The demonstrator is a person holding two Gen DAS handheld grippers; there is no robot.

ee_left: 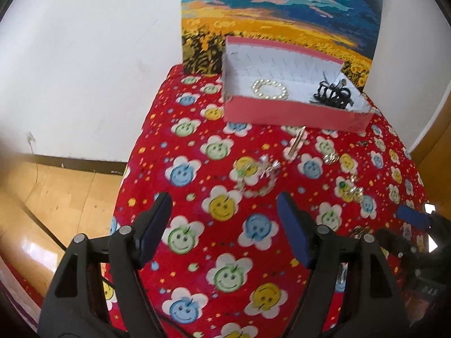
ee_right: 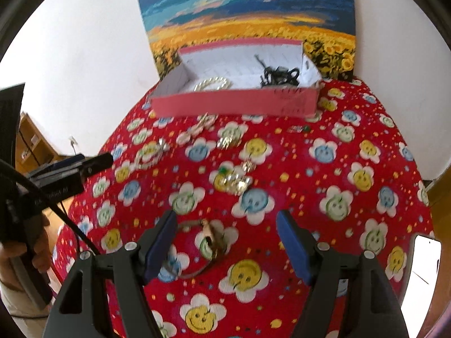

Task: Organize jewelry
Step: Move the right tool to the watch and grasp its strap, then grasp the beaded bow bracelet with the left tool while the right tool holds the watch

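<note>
Grippers (ee_left: 224, 219) (ee_right: 226, 238) spread wide, seemingly (blurred) holding nothing.

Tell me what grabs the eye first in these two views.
The loud red smiley-flower tablecloth fills both views. At its far end a pink box holds a pearl bracelet and a black tangle, with a sunflower painting behind. Loose jewelry lies in front, including a bangle between the open right gripper's fingers.

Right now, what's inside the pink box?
Inside the pink box: a pearl bracelet on the left, a tangle of black pieces on the right. The near wall hides the floor strip behind it.
</note>
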